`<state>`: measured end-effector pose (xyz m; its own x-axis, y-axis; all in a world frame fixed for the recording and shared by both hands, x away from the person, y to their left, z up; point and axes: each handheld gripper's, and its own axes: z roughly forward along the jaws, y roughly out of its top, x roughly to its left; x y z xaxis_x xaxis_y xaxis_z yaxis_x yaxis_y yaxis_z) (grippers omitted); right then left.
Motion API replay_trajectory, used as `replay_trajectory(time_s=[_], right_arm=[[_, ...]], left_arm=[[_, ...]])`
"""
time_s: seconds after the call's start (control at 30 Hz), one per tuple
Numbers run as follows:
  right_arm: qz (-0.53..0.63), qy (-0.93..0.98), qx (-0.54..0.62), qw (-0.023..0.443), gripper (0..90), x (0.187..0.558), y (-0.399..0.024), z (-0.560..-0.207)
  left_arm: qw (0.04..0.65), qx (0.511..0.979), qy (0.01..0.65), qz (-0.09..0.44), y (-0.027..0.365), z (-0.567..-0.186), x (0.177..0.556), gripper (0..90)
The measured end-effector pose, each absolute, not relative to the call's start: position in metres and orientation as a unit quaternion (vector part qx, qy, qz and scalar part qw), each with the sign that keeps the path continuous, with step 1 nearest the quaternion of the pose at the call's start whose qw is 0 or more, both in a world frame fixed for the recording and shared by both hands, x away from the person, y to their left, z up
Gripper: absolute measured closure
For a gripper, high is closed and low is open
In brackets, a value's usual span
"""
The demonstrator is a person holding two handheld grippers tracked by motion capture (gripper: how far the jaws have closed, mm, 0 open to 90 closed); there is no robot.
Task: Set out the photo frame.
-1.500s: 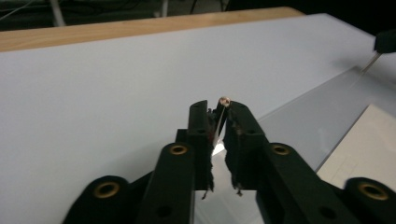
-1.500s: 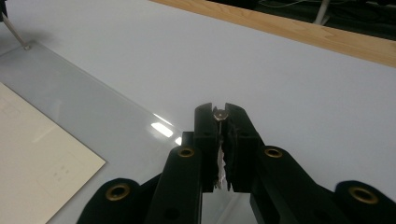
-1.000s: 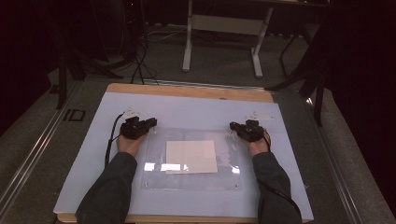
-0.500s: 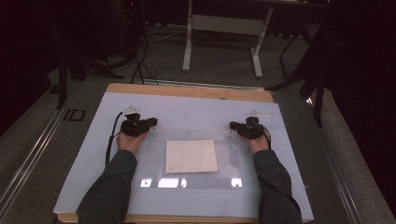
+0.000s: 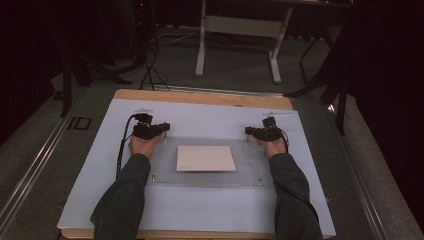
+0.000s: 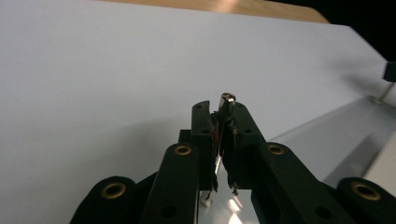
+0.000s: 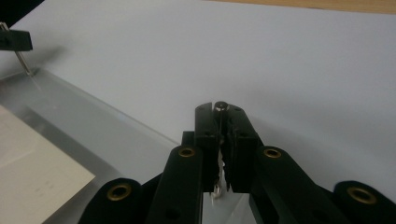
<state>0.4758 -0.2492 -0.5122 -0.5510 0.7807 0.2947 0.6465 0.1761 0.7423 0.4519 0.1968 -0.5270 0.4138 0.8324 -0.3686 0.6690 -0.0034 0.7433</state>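
Note:
A clear acrylic plate (image 5: pixel 250 167) lies on the white table cover, with a white paper sheet (image 5: pixel 205 158) at its middle. My left gripper (image 5: pixel 164 128) is at the plate's far left corner, shut on a thin metal pin (image 6: pixel 228 99) that points down to that corner. At the far right corner my right gripper (image 5: pixel 248 131) is shut on a like pin (image 7: pixel 220 106). In the left gripper view my left gripper (image 6: pixel 227 112) has the plate (image 6: pixel 336 135) to its right. In the right gripper view my right gripper (image 7: pixel 220 116) has the plate (image 7: pixel 93 130) and the paper (image 7: pixel 37 182) to its left.
The white cover (image 5: pixel 200 117) sits on a wooden table (image 5: pixel 200 97). Small metal standoffs (image 5: pixel 259 181) mark the plate's near corners. Beyond the table stands a white frame (image 5: pixel 240 25), and cables (image 5: pixel 150 65) lie on the dark floor.
Both hands and the plate with its paper have shifted slightly away from the person. The bright glare along the plate's near edge is gone.

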Motion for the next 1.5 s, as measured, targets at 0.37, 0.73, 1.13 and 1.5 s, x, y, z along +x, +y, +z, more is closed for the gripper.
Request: replay_trajectory(time_s=[0.37, 0.73, 1.13, 1.5], right_arm=[[0.439, 0.759, 0.475, 0.077, 83.5, 0.482, -0.248, -0.513], [0.429, 0.775, 0.441, 0.143, 67.2, 0.455, -0.262, -0.506], [0.439, 0.775, 0.425, 0.16, 58.8, 0.431, -0.283, -0.517], [0.427, 0.783, 0.413, 0.184, 57.4, 0.419, -0.285, -0.519]], left_arm=[[0.447, 0.691, 0.562, 0.08, 0.193, -0.526, 0.461, 83.8], [0.449, 0.688, 0.566, 0.077, 0.193, -0.527, 0.461, 83.7], [0.45, 0.685, 0.568, 0.073, 0.193, -0.528, 0.462, 83.6], [0.448, 0.686, 0.569, 0.071, 0.193, -0.528, 0.463, 83.6]])
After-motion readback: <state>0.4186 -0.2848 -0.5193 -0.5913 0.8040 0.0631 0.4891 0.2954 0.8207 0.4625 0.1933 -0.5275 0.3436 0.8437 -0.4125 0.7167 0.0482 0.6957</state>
